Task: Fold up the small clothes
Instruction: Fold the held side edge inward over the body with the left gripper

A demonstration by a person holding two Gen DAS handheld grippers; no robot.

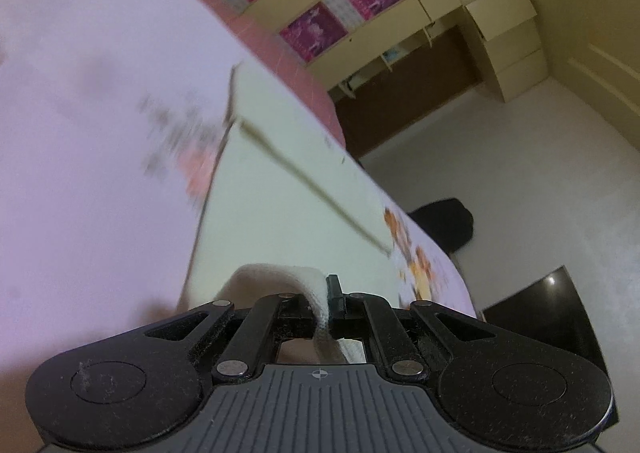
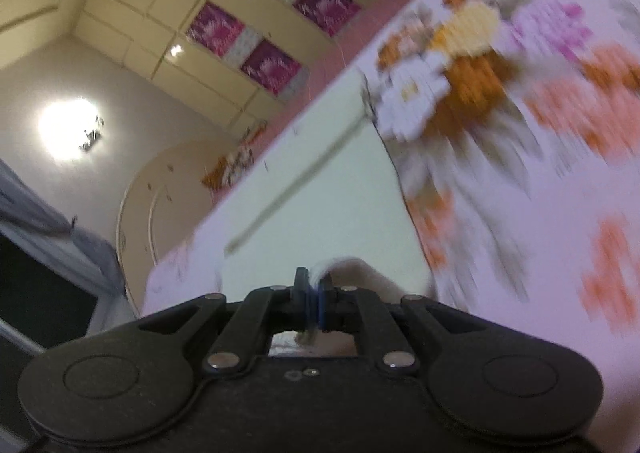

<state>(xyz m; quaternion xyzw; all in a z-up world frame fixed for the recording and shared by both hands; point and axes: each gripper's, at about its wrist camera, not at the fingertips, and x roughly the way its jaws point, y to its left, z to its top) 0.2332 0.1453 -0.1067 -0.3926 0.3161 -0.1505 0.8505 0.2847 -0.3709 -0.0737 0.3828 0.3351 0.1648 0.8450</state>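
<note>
A pale cream garment [image 1: 280, 189] lies spread flat on the floral bedsheet [image 1: 80, 133], a darker seam line running across it. My left gripper [image 1: 326, 307] is shut on the garment's near edge, and a fold of white cloth bulges up over its closed jaws. In the right wrist view the same cream garment [image 2: 328, 193] stretches away from me. My right gripper [image 2: 314, 303] is shut on the garment's other near edge, a small hump of cloth rising just beyond the pinched jaws. Both views are tilted and blurred.
The bedsheet [image 2: 540, 133] with orange, yellow and purple flowers covers the bed. Cream cupboards with magenta panels [image 1: 312, 29] fill the far wall. A dark object [image 1: 444, 221] sits on the pale floor beside the bed, with a black glossy surface [image 1: 556, 313] nearer.
</note>
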